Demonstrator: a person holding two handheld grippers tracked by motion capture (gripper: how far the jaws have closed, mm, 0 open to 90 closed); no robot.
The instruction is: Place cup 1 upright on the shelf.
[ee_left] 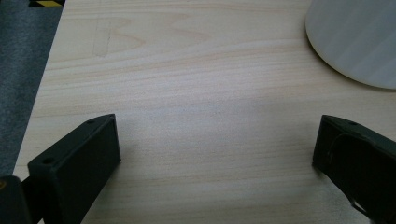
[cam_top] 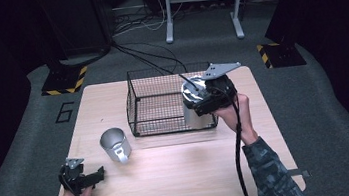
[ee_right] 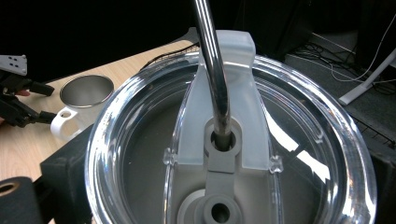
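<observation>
A steel tumbler (cam_top: 195, 114) with a clear lid (ee_right: 140, 154) and a bent metal straw (ee_right: 212, 70) hangs at the front right corner of a black wire basket (cam_top: 155, 103). My right gripper (cam_top: 203, 102) is shut on it just under the lid, one jaw on each side. I cannot tell whether the tumbler rests on the basket floor. A white mug (cam_top: 115, 144) with a steel inside stands on the table in front of the basket's left end. My left gripper (cam_top: 96, 175) lies low at the table's front left, open and empty, its jaws pointing toward the mug (ee_left: 355, 37).
The wooden table (cam_top: 172, 179) has bare room across its front and right. Grey carpet surrounds it, with cables and a metal stand's legs (cam_top: 201, 4) behind the basket. From the right gripper view the mug (ee_right: 84, 95) and the other gripper (ee_right: 18, 102) show at far left.
</observation>
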